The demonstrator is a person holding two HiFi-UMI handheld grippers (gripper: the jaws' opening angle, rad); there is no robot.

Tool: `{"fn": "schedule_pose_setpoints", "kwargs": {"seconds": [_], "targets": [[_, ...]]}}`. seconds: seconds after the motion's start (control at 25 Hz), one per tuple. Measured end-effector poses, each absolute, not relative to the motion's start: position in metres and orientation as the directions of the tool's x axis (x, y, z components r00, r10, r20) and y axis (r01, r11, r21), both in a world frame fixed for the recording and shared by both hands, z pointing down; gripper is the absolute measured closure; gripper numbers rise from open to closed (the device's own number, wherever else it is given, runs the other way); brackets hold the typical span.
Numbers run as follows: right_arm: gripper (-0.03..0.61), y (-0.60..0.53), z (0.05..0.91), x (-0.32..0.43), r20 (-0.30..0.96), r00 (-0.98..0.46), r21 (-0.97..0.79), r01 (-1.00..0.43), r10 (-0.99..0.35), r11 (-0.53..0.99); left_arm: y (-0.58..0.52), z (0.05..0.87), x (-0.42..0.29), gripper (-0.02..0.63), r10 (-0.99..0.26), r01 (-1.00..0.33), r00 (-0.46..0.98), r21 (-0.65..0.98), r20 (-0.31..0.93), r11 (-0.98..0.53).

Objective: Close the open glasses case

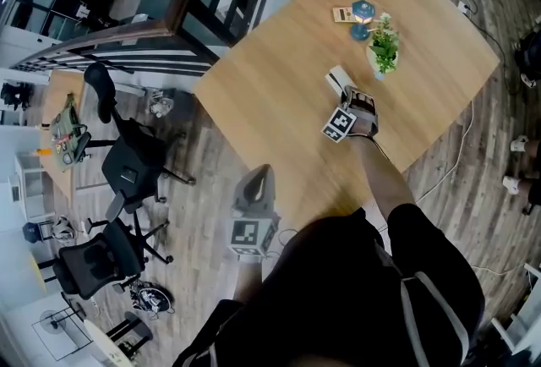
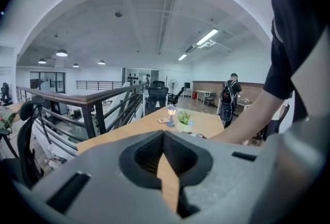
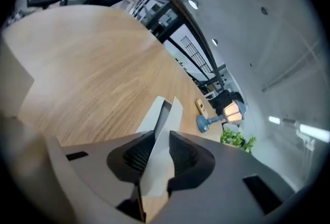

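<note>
Right gripper (image 1: 348, 95) on the glasses case (image 3: 164, 114), lid not fully down.
My right jaws pinch base and lid mid-tabletop (image 1: 279, 78); the case's long axis runs straight ahead of them, with a narrow gap at the far end. Left gripper (image 1: 260, 175) is farther off at the edge, jaws together, empty.

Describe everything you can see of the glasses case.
The glasses case is pale grey, smooth and matte. Its two halves stand in a narrow V, nearly shut, a dark slit between them. It rests on the wooden table and its near end sits between the right tongs, which appear to press it.
</note>
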State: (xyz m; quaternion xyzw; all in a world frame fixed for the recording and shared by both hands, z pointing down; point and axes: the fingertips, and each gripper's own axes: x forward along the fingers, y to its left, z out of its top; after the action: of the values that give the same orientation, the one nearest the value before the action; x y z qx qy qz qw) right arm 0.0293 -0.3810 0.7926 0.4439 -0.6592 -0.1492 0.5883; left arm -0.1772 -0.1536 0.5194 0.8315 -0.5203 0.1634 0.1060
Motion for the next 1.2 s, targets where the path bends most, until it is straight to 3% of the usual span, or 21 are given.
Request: {"fn": "schedule_pose_setpoints", "kwargs": {"seconds": [0.16, 0.28, 0.32, 0.64, 0.96, 1.2], "targets": [[0.423, -0.373, 0.800, 0.015, 0.770, -0.122, 0.411, -0.655, -0.626, 0.634, -0.150, 0.521, -0.175, 0.615, -0.828, -0.898, 0.410, 0.009, 0.383, -0.440], [0.562, -0.375, 0.802, 0.023, 0.771, -0.208, 0.166, -0.847, -0.602, 0.505, -0.147, 0.521, -0.173, 0.615, -0.825, -0.897, 0.412, 0.011, 0.387, -0.443], [0.565, -0.378, 0.801, 0.027, 0.767, -0.225, 0.099, -0.884, -0.601, 0.458, -0.146, 0.521, -0.172, 0.615, -0.826, -0.897, 0.413, 0.011, 0.384, -0.443], [0.565, -0.381, 0.796, 0.025, 0.825, -0.242, 0.039, -0.877, -0.510, 0.479, -0.133, 0.513, -0.174, 0.615, -0.842, -0.908, 0.395, 0.013, 0.368, -0.420], [0.565, -0.381, 0.797, 0.025, 0.784, -0.178, 0.179, -0.853, -0.595, 0.490, -0.114, 0.510, -0.189, 0.615, -0.860, -0.928, 0.351, 0.015, 0.370, -0.372], [0.565, -0.372, 0.788, 0.027, 0.827, -0.319, -0.161, -0.923, -0.463, 0.349, -0.105, 0.510, -0.191, 0.615, -0.862, -0.923, 0.360, 0.004, 0.356, -0.384]]}}
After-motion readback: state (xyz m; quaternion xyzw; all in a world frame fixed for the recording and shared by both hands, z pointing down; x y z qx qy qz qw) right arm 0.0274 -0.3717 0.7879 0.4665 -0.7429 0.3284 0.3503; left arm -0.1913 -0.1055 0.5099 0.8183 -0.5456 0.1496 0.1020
